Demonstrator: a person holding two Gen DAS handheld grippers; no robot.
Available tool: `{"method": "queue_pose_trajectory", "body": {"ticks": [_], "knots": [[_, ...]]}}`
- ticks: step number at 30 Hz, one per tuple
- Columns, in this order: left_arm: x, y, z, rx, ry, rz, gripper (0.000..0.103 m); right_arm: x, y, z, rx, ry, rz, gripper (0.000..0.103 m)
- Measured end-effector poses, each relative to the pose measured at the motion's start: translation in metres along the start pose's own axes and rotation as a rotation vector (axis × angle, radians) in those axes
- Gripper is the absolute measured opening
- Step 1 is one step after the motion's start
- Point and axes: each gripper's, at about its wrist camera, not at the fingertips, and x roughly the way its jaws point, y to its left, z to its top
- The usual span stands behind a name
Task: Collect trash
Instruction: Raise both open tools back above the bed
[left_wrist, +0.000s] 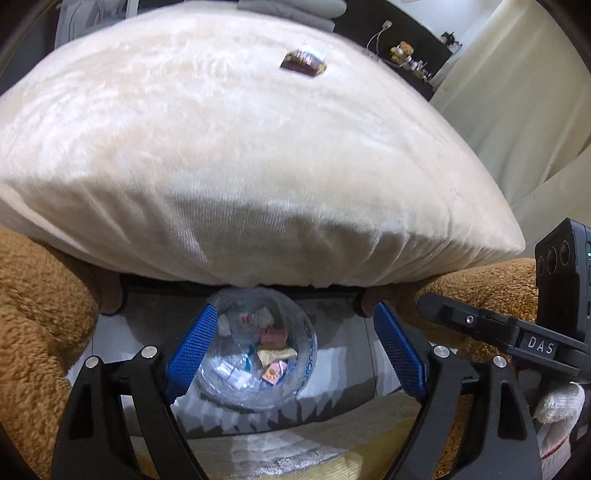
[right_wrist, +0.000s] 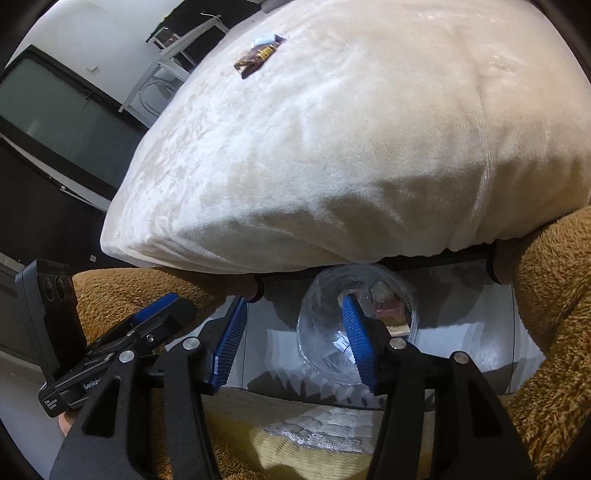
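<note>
wrappers (left_wrist: 271, 347) are lying inside a clear plastic bag (left_wrist: 255, 347) on the floor, below a cream cushion (left_wrist: 240, 155). left gripper (left_wrist: 291, 350) is standing wide apart around the bag, pads not pressing. right gripper (right_wrist: 293, 341) is standing partly parted, gripping nothing. one brown wrapper (left_wrist: 303, 63) is resting atop the cushion.

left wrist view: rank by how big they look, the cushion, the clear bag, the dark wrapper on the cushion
1. cushion, fills most of the view
2. clear bag
3. dark wrapper, though it lies farthest from the camera, so it looks smaller than it is
</note>
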Motion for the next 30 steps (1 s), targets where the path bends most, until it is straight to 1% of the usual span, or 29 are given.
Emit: {"method": "queue_pose_trajectory", "body": {"ticks": [1,4,6,10,15,17,19,20,24,26,30], "knots": [[-0.006,-0.003,0.000,0.019,-0.026,-0.001,0.085,-0.006,0.005,-0.001,-0.028,-0.032,-0.006,0.054],[-0.019,-0.010,-0.001,0.070,-0.098,0.009,0.085,-0.023,0.020,-0.007,-0.119,-0.121,0.010,0.054],[-0.024,-0.013,-0.003,0.095,-0.127,0.023,0.085,-0.033,0.029,-0.011,-0.178,-0.173,0.021,0.054],[-0.037,-0.011,-0.003,0.125,-0.184,0.017,0.085,-0.050,0.039,-0.016,-0.249,-0.258,0.034,0.054],[-0.049,-0.009,0.000,0.144,-0.236,-0.012,0.085,-0.064,0.041,-0.013,-0.262,-0.307,0.073,0.056],[-0.055,-0.009,0.003,0.162,-0.253,-0.010,0.085,-0.069,0.042,-0.010,-0.266,-0.328,0.068,0.056],[-0.060,-0.011,0.010,0.187,-0.276,-0.001,0.085,-0.074,0.045,-0.005,-0.277,-0.342,0.072,0.059],[-0.063,-0.013,0.015,0.205,-0.284,0.005,0.085,-0.078,0.046,-0.003,-0.290,-0.354,0.068,0.065],[-0.065,-0.020,0.042,0.276,-0.300,0.025,0.085,-0.089,0.053,0.016,-0.355,-0.397,0.052,0.066],[-0.064,-0.019,0.058,0.285,-0.297,0.021,0.085,-0.093,0.054,0.028,-0.377,-0.412,0.041,0.070],[-0.061,-0.015,0.092,0.277,-0.306,0.007,0.085,-0.096,0.051,0.056,-0.390,-0.435,0.021,0.070]]}}
